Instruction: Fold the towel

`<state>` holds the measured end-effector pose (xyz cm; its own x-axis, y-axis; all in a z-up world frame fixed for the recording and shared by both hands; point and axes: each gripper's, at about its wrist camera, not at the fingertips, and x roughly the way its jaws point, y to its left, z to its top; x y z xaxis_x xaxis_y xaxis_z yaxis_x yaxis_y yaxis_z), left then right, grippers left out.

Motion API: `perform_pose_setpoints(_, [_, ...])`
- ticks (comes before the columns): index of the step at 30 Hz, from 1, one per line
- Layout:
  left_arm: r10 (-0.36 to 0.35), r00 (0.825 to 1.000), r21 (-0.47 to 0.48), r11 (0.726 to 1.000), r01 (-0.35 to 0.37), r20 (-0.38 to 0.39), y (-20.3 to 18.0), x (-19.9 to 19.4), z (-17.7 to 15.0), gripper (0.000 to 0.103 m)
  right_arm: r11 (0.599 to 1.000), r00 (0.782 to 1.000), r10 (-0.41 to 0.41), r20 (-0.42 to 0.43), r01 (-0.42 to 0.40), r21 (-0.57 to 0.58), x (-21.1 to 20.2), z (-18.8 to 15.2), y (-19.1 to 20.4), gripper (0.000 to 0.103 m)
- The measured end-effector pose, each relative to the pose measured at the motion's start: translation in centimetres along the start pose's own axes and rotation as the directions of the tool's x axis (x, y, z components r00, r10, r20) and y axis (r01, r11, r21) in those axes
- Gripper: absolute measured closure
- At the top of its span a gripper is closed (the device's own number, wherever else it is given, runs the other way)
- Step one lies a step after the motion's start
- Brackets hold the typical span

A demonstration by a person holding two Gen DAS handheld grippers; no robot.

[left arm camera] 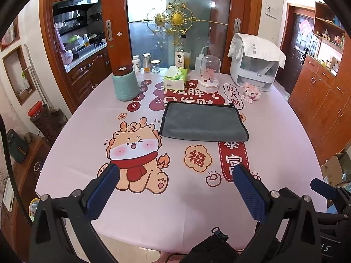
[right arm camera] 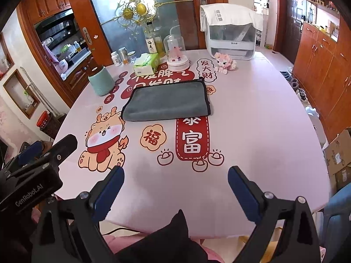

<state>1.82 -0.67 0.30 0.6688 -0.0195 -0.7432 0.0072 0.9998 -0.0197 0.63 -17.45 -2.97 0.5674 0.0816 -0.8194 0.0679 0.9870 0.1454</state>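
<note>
A grey towel with a black hem lies folded flat as a rectangle in the middle of the pink printed tablecloth. It also shows in the right wrist view. My left gripper is open and empty, held over the table's near edge, well short of the towel. My right gripper is open and empty too, over the near edge. The left gripper also shows at the left of the right wrist view.
Behind the towel stand a teal canister, a tissue pack, jars and a bottle, a glass dome, a pink toy and a white appliance. Cardboard boxes sit on the floor right.
</note>
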Motion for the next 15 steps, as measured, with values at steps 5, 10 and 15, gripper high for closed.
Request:
perform_pose_setpoints(5, [-0.006,1.0,-0.001,1.0,0.006,0.003,0.17,-0.12,-0.13,0.001,1.0,1.0,-0.005,-0.001,0.005,-0.001,-0.1,0.06,0.08,0.007])
perform_pose_setpoints(10, [-0.008,1.0,0.0,1.0,0.008,0.002,0.17,-0.14,-0.07,0.001,1.0,1.0,-0.006,-0.003,0.006,0.002,-0.11,0.05,0.12,0.007])
perform_pose_setpoints(15, [-0.006,1.0,-0.001,1.0,0.006,0.003,0.13,-0.12,-0.08,0.001,1.0,1.0,-0.004,0.0,0.004,0.001,-0.2,0.02,0.08,0.007])
